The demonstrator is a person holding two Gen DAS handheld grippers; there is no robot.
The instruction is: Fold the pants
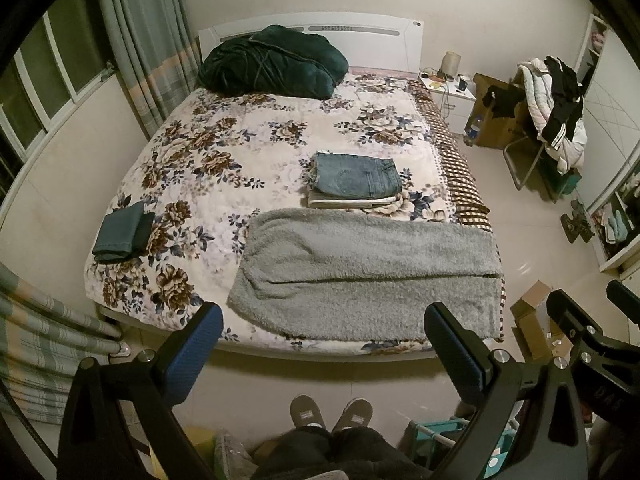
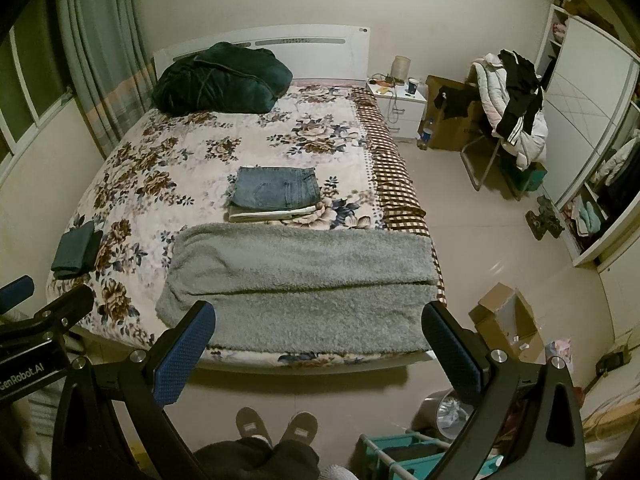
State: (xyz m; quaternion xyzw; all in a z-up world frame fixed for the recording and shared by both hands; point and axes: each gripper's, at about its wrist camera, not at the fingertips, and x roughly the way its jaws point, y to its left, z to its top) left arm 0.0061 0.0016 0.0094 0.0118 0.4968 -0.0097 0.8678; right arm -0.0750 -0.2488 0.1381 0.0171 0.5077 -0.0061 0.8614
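Grey fleece pants (image 1: 360, 276) lie folded lengthwise across the foot of a floral bed (image 1: 192, 168), at 12 o'clock from both grippers. The left gripper (image 1: 324, 344) and right gripper (image 2: 320, 340) hover above the floor, jaws wide and empty. Folded jeans (image 1: 356, 174) sit beyond.

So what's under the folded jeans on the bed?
The folded jeans sit on a light-coloured folded garment; only its near edge shows, sticking out in front. The rest of it is covered, so what it is cannot be told. Both rest on the floral bedspread.
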